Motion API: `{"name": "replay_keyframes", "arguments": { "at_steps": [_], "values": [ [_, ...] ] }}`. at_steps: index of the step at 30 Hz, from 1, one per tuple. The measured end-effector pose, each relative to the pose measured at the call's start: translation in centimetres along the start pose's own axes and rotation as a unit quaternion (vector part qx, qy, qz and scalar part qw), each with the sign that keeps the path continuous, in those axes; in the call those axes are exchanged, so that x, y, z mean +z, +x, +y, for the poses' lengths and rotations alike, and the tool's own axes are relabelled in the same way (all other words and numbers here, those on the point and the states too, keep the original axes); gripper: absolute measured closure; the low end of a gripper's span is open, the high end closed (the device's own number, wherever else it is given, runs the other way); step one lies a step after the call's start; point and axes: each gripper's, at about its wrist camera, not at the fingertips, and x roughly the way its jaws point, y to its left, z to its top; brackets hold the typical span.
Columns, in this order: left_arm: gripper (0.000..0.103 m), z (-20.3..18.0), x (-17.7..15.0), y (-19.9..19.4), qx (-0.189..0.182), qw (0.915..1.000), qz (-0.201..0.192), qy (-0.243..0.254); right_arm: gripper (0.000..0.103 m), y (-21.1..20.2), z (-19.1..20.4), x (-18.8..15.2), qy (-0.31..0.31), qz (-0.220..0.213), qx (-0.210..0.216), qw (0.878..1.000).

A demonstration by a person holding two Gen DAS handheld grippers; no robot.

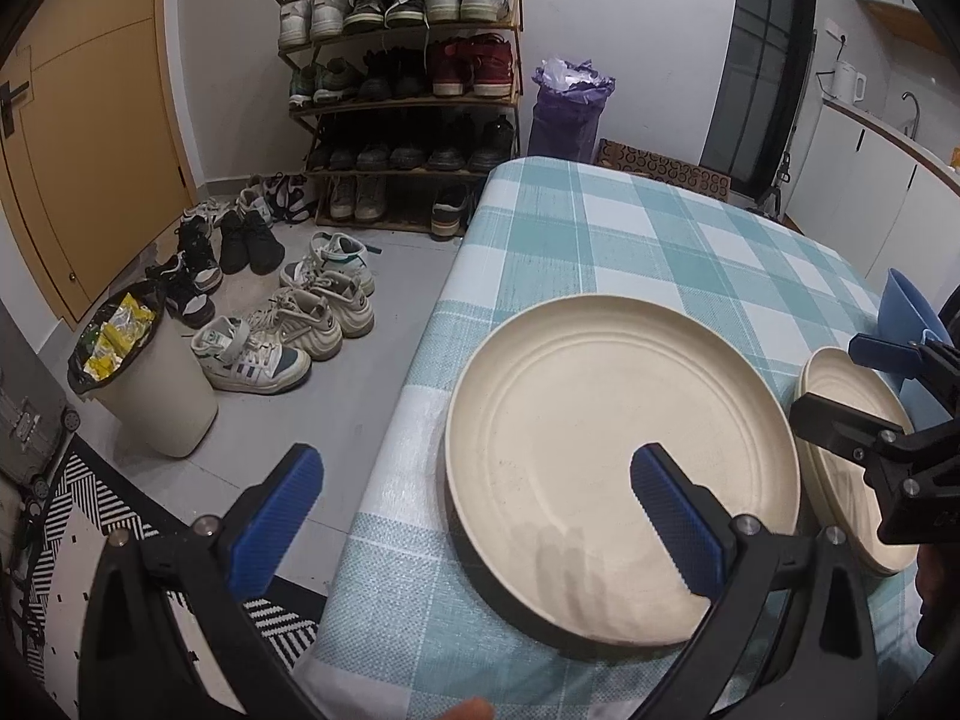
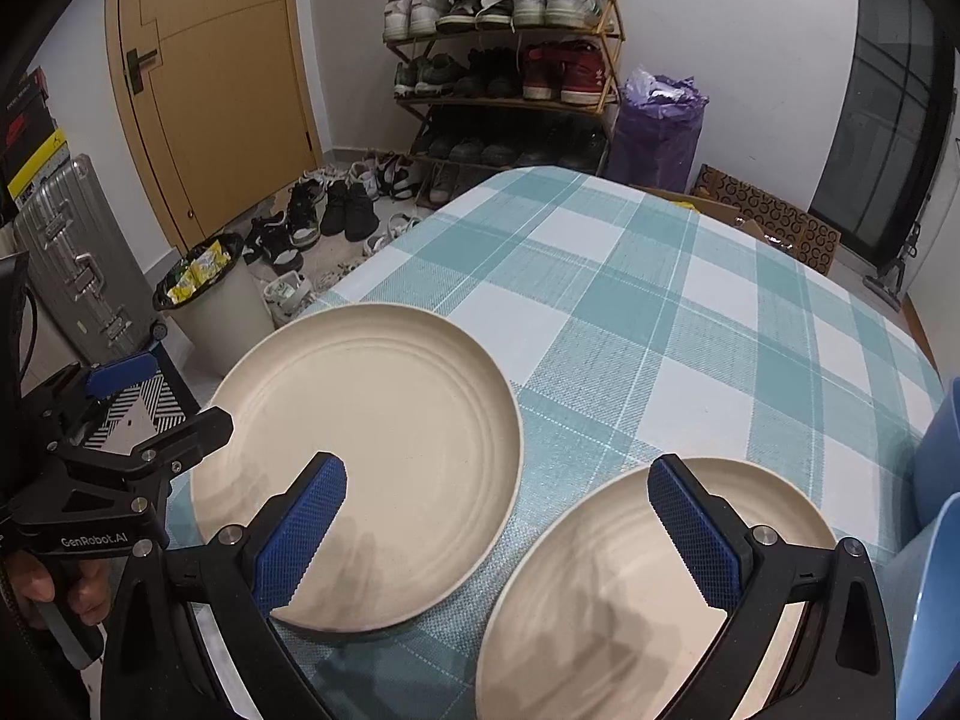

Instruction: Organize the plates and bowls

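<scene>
Left wrist view showed my left gripper point(image 1: 477, 516) wide open, holding nothing, over the big plate point(image 1: 600, 450) near the table point(image 1: 600, 228) edge; my right gripper point(image 2: 498, 516) too. A bump could knock it off

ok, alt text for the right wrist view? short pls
Two empty cream plates sit apart on a teal-and-white checked tablecloth: the left plate farther out, the right plate nearer, with the open right gripper above them. The left gripper shows at the left edge; a shoe rack stands behind.
</scene>
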Motion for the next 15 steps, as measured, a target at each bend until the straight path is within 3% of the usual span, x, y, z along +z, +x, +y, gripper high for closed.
{"name": "replay_keyframes", "arguments": {
  "at_steps": [15],
  "values": [
    [0.0,0.4,-0.8,2.9,0.003,0.9989,0.045,-0.009,0.001,4.8,1.0,0.4,-0.028,0.048,0.003,0.998]
  ]
}}
